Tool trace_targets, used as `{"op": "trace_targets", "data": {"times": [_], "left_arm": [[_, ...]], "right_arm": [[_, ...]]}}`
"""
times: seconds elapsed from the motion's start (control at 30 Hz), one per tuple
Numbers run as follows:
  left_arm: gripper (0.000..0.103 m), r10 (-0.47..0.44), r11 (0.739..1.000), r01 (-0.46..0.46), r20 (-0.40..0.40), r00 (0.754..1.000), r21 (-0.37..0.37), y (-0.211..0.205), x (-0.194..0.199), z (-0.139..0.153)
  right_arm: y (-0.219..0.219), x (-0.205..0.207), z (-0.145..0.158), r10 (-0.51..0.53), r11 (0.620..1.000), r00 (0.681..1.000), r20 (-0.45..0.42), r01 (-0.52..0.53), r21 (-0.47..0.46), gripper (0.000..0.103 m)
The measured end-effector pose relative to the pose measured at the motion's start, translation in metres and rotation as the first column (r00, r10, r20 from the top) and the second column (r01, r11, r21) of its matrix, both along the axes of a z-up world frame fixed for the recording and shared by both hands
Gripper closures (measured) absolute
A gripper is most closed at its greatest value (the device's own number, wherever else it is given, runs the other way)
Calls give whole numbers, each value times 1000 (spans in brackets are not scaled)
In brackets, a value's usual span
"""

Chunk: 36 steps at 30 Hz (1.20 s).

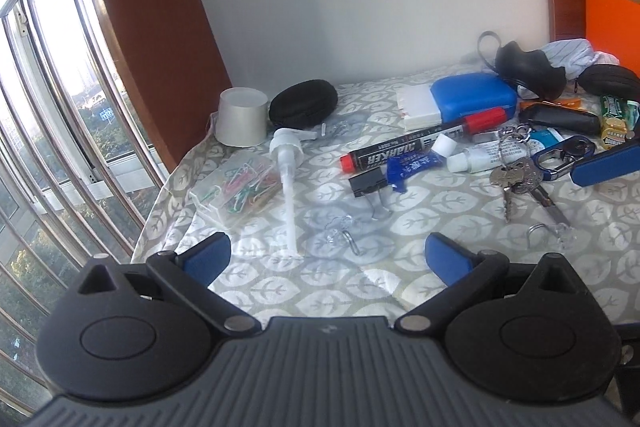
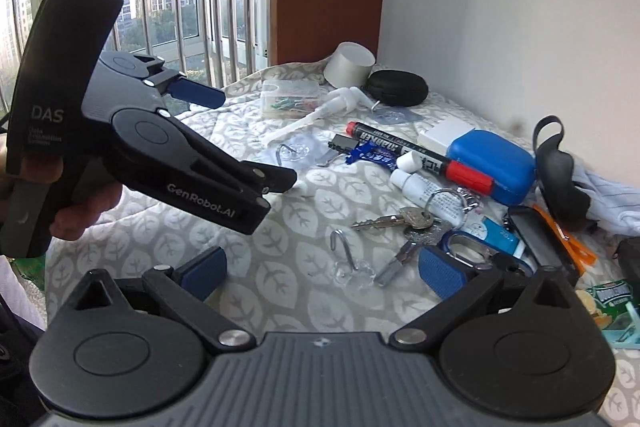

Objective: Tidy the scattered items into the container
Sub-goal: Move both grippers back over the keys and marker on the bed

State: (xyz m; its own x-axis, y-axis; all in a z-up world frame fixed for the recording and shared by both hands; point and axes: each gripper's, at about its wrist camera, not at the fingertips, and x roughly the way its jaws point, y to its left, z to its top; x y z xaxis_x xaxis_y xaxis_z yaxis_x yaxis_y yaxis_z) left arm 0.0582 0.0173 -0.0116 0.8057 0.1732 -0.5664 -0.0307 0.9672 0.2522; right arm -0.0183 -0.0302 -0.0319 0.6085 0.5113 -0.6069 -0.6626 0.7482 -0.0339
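Evidently you hold both the left gripper (image 1: 327,254) and right gripper (image 2: 322,273) spread wide and empty above the leaf-patterned cloth (image 1: 440,227), choosing among clutter like the red-capped black marker (image 1: 420,143) mid-cloth, no container visible.

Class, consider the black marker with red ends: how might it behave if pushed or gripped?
The marker looks round-barrelled, so it would probably roll if pushed sideways. It appears rigid, so it likely won't bend. Its glossy label suggests some slip.
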Motion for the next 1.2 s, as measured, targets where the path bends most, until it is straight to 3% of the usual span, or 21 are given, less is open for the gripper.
{"op": "trace_targets", "data": {"times": [0.13, 0.37, 0.5, 0.67, 0.8, 0.93, 1.1, 1.2], "left_arm": [[0, -69, 998, 69, 12, 998, 7, -20, -2, 2], [0, -179, 984, 178, 20, 984, 19, -52, 3, 3], [0, -170, 985, 170, -2, 985, 6, -55, 11, -1], [0, -136, 990, 137, -18, 990, 21, -41, 1, 2], [0, -88, 995, 88, -16, 996, 44, -30, 1, 2], [0, -65, 998, 65, -30, 997, -1, -22, 11, 0], [0, -71, 997, 72, -24, 997, 19, -26, 13, -4], [0, -74, 997, 74, -27, 997, 18, -22, 12, -5]], "right_arm": [[-19, 2, 2, -81, 996, 996, 48, 83, -40, 0], [-61, 7, -5, -172, 985, 984, -43, 173, 19, 0], [-70, 6, -8, -208, 978, 977, -46, 209, 19, 0], [-71, 4, -7, -146, 986, 988, -58, 150, 73, 0], [-58, 9, -5, -126, 990, 991, -39, 128, 55, 0], [-51, 19, -3, -147, 988, 989, -21, 148, 54, 0], [-61, 39, -4, -197, 972, 977, -81, 205, 117, 0], [-57, 47, -4, -173, 977, 982, -79, 182, 111, 0]]}}
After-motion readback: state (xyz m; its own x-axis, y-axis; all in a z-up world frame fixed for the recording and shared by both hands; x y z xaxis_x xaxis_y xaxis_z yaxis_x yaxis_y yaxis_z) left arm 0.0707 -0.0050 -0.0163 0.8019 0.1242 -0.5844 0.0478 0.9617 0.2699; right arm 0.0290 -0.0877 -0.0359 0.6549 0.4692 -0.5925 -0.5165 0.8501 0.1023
